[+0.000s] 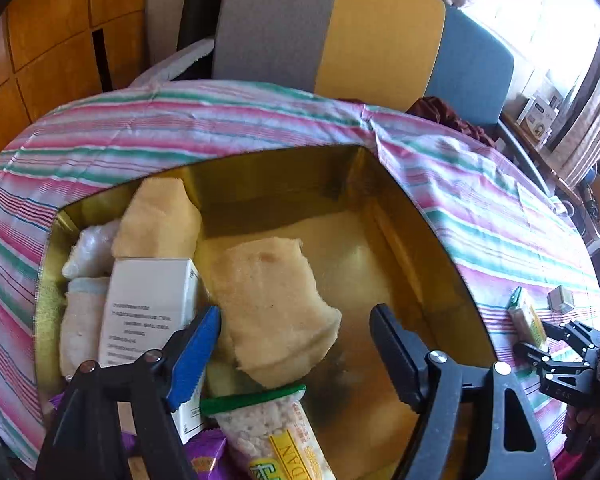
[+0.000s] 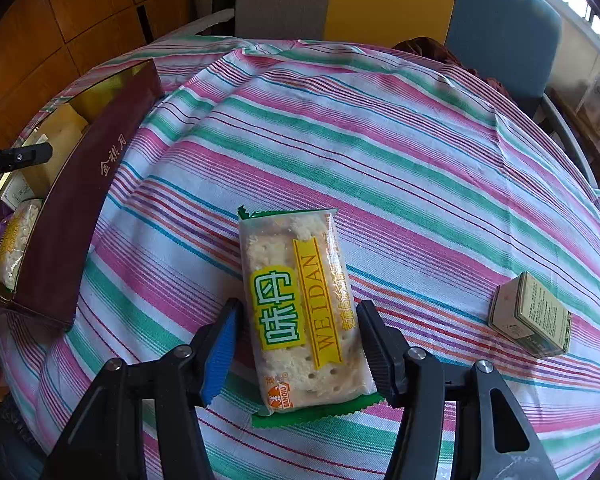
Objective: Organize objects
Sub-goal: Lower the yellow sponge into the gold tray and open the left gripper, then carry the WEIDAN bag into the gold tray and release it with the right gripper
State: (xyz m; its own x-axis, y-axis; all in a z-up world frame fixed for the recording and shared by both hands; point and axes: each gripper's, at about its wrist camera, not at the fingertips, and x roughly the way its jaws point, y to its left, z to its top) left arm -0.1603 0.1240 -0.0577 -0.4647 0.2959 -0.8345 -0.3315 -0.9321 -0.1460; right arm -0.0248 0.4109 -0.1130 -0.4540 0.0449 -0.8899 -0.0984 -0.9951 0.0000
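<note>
A gold-lined box [image 1: 412, 248] with dark red outer walls [image 2: 72, 200] stands on the striped tablecloth. It holds cream folded cloths [image 1: 276, 304], a white carton [image 1: 148, 304] and a Weidan cracker pack [image 1: 276, 436]. My left gripper [image 1: 296, 332] is open and empty above the box. My right gripper [image 2: 298, 320] is open, its fingers on either side of a second Weidan cracker pack [image 2: 300, 304] that lies flat on the cloth. That pack also shows in the left wrist view [image 1: 526, 316], with the right gripper [image 1: 556, 344] by it.
A small green-beige box [image 2: 530, 314] sits on the cloth to the right. A purple wrapper [image 1: 208, 456] lies at the box's near edge. A grey, yellow and blue chair back [image 1: 364, 36] stands behind the round table. Shelves with clutter stand at far right.
</note>
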